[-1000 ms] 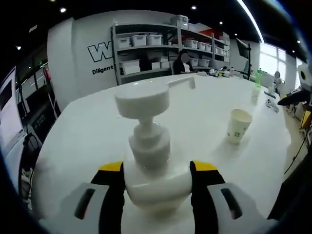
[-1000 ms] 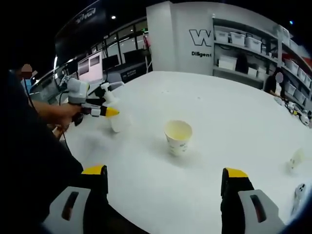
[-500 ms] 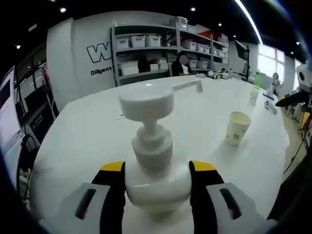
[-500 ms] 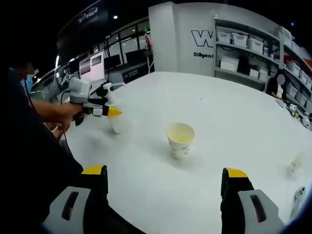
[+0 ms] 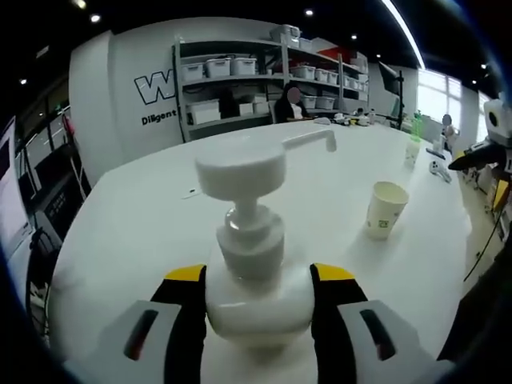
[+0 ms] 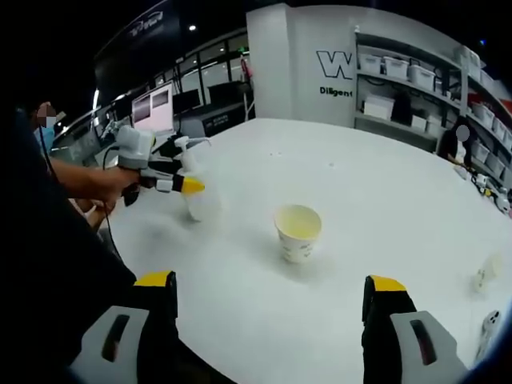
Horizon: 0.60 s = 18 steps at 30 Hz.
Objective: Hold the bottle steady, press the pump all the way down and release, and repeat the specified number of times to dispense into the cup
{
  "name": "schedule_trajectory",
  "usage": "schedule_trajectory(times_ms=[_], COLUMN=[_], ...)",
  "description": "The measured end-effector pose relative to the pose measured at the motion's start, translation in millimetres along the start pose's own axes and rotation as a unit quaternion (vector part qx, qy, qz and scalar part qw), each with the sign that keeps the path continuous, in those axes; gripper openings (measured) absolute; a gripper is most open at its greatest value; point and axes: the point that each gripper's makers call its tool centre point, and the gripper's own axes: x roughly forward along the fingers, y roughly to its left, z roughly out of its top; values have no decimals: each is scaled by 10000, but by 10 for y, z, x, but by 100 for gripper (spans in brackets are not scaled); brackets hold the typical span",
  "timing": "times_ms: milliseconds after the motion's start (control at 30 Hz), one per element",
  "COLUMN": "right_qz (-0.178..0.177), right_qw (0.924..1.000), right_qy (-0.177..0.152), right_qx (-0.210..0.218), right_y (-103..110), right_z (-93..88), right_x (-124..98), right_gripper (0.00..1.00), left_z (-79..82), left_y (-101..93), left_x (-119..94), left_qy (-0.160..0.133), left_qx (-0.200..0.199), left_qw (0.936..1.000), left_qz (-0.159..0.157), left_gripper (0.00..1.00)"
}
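Note:
A white pump bottle (image 5: 258,292) stands between the jaws of my left gripper (image 5: 258,280), which is shut on its body. Its round pump head (image 5: 240,170) is up, with the spout pointing toward a paper cup (image 5: 386,210) further along the table on the right. In the right gripper view the same bottle (image 6: 196,192) is at the left, held by the left gripper (image 6: 172,182) in a person's hand. The paper cup (image 6: 298,233) stands upright in the middle of that view. My right gripper (image 6: 272,300) is open over bare table, well short of the cup.
The white table (image 6: 360,192) is wide and round-edged. Small items lie near its far right edge (image 6: 486,272). Shelving with white bins (image 5: 240,72) and a seated person (image 5: 286,100) are beyond the table. A person's dark sleeve (image 6: 48,264) fills the left of the right gripper view.
Both views have shifted slightly. In the right gripper view the bottle and left gripper have moved a little toward the cup. The pump head stays up.

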Motion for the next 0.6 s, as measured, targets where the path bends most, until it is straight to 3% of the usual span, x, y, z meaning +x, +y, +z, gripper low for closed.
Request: schedule_trajectory(times_ms=[600], right_qz=[18], right_qw=[10000], right_qy=[-33], right_qx=[-17], right_y=[-20], right_z=[62], right_x=[10], right_gripper=[97], left_z=[96], left_y=[-236], left_x=[150], left_qy=[79], left_qx=[168], left_qw=[9993], left_qz=[-326], left_gripper=[48])
